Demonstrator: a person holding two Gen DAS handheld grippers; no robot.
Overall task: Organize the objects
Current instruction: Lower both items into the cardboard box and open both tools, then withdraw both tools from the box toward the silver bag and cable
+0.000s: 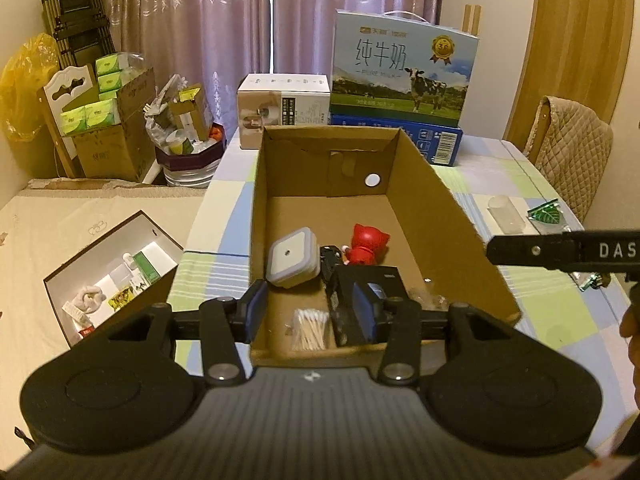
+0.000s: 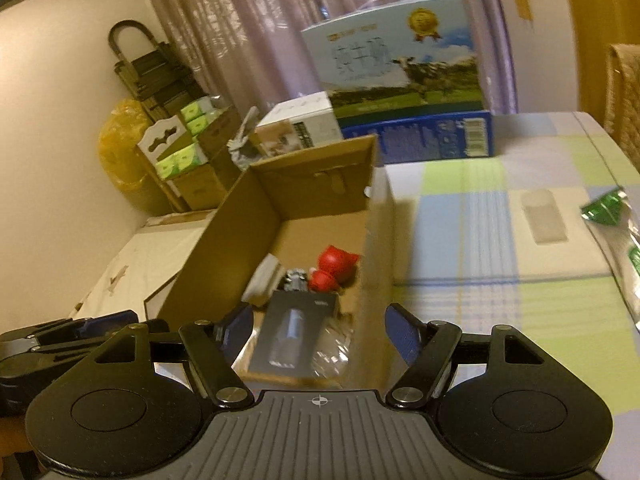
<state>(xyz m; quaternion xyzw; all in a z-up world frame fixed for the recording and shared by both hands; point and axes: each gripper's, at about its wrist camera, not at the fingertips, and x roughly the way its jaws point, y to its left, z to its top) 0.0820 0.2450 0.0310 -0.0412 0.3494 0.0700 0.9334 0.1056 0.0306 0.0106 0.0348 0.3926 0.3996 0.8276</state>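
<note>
An open cardboard box point(image 1: 452, 216) stands on the checked tablecloth. Inside lie a white-grey square case point(image 1: 294, 258), a red figurine point(image 1: 366, 246), a small black toy car point(image 1: 330, 258), a flat black box point(image 1: 352, 284) and a pack of cotton swabs point(image 1: 312, 330). My left gripper point(image 1: 310, 308) hovers over the box's near left corner, open, with only the swabs and box floor showing between its pads. My right gripper point(image 2: 322, 334) stands wide open over the near right wall point(image 2: 372, 280), above the black box point(image 2: 296, 332) and touching nothing. One of its fingers point(image 1: 532, 250) reaches in from the right.
Behind the box stand a milk carton case point(image 1: 404, 64) on a blue box point(image 1: 440, 144) and a white carton point(image 1: 284, 112). A clear cup point(image 1: 506, 214) and green packet point(image 1: 546, 212) lie right. A padded chair point(image 1: 572, 152) stands far right; an open white box point(image 1: 116, 276) sits left.
</note>
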